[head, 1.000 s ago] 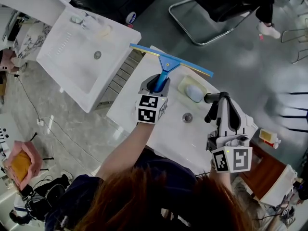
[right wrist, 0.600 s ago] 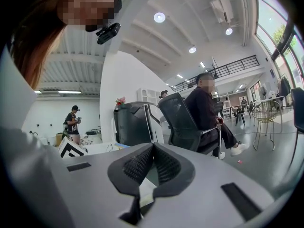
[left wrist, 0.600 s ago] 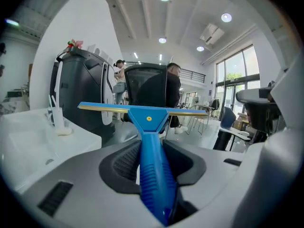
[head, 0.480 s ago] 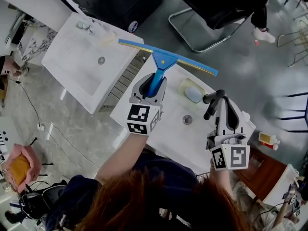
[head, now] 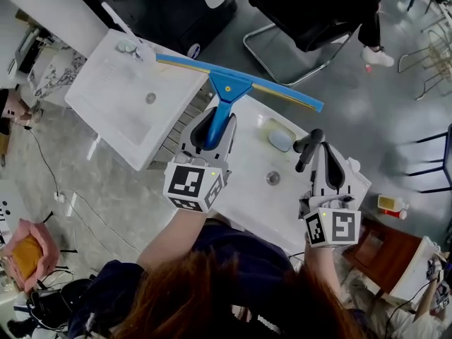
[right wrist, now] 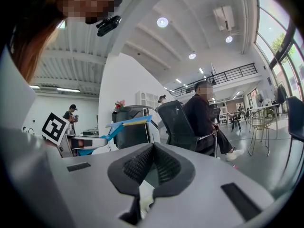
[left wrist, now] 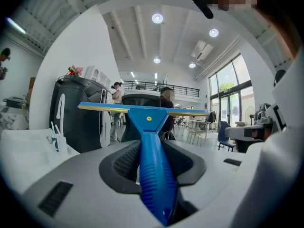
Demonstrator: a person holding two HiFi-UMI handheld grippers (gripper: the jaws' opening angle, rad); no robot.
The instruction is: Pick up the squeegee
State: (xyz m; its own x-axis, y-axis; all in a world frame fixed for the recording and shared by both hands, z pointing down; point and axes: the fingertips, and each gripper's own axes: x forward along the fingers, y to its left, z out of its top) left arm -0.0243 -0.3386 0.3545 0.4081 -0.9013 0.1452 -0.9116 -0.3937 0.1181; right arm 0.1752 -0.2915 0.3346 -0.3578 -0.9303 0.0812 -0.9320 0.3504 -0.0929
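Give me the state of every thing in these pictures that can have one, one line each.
squeegee: held in the air by its blue handle, blade about level.
left gripper: closed on the squeegee handle.
right gripper: shut, nothing between its jaws.
soap: lying in its dish.
soap dish: resting flat on the white sink top.

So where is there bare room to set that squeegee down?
Most bare: the left sink, all round its drain; only its far corner holds small things. On the right sink, the near half is free; the far half is crowded with soap dish and tap.
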